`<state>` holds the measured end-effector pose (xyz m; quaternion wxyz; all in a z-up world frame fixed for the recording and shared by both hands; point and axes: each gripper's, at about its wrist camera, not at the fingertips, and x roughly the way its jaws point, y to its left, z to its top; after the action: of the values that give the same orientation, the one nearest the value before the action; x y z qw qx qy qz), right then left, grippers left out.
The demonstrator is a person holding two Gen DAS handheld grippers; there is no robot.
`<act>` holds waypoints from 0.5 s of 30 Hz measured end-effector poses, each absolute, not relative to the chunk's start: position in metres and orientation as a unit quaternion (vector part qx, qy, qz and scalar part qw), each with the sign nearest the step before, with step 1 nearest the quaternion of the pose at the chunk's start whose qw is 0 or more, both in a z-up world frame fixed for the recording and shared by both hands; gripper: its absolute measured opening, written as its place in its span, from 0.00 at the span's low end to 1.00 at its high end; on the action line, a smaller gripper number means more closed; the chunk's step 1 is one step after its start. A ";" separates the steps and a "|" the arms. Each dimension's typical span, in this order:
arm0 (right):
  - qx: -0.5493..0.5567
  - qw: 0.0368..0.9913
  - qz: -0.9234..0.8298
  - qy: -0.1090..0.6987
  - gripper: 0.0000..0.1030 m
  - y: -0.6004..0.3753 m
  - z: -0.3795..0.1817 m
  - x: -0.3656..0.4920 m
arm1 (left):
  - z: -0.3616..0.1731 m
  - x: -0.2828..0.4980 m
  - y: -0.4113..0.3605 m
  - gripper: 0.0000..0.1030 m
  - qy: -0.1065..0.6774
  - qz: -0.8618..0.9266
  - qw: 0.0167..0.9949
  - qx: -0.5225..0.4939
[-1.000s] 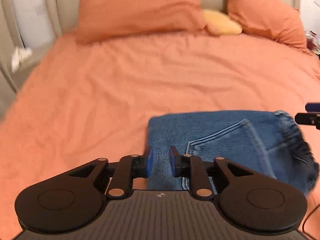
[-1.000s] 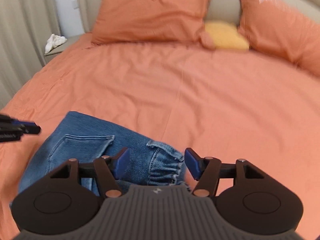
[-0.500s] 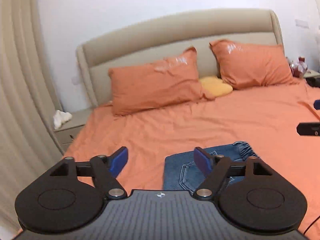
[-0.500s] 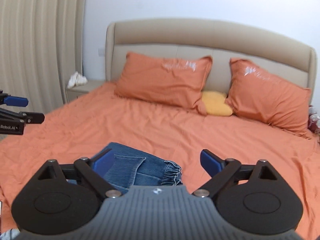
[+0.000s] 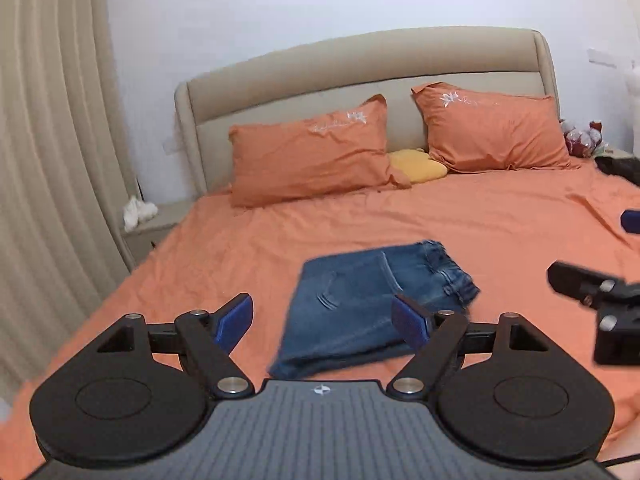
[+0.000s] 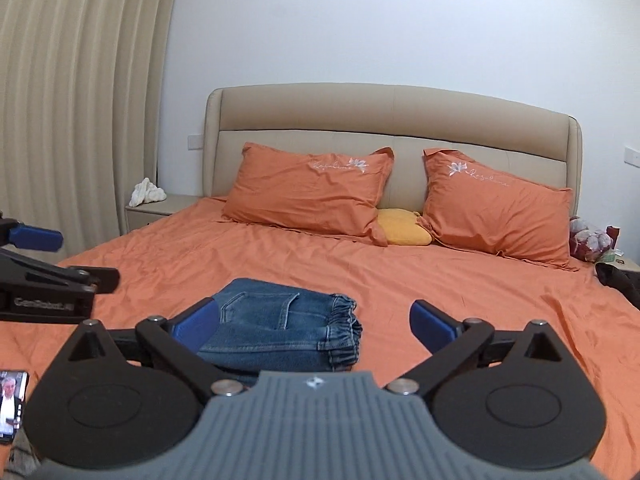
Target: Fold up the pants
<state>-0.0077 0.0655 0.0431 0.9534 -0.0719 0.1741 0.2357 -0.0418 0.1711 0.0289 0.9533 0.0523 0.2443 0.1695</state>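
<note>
The blue jeans [image 5: 360, 300] lie folded into a compact stack on the orange bed sheet [image 5: 440, 220], waistband to the right. My left gripper [image 5: 322, 312] hangs above and short of them, jaws wide open, nothing between the pads. In the right wrist view the jeans [image 6: 272, 320] sit just beyond my right gripper [image 6: 312, 314], whose jaws are opening and hold nothing. The right gripper's fingers [image 5: 576, 280] show at the left view's right edge. The left gripper's fingers [image 6: 40, 240] show at the right view's left edge.
Two orange pillows [image 6: 308, 192] and a yellow cushion [image 6: 402, 228] lean on the beige headboard [image 6: 392, 116]. A nightstand [image 6: 160, 204] with a white object stands left by the curtain [image 6: 72, 100]. A phone [image 6: 12, 404] lies at lower left. Clutter [image 6: 592, 240] sits far right.
Both grippers have let go of the jeans, opened wide and pulled back and up. The views now take in the whole bed and headboard, with the folded jeans lying free.
</note>
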 end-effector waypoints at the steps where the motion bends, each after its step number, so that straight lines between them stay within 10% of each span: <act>1: -0.079 0.953 0.236 0.173 0.94 0.066 0.039 -0.012 | 0.024 -0.045 0.171 0.89 0.251 0.167 0.952 0.041; 15: -0.059 0.941 0.225 0.246 0.94 0.062 -0.006 -0.013 | -0.026 -0.053 0.158 0.89 0.318 0.172 0.932 0.012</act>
<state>-0.0129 0.0623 -0.0059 0.9409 -0.0594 0.2459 0.2251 -0.0526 0.1578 -0.0264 0.9321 0.0118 0.3184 0.1720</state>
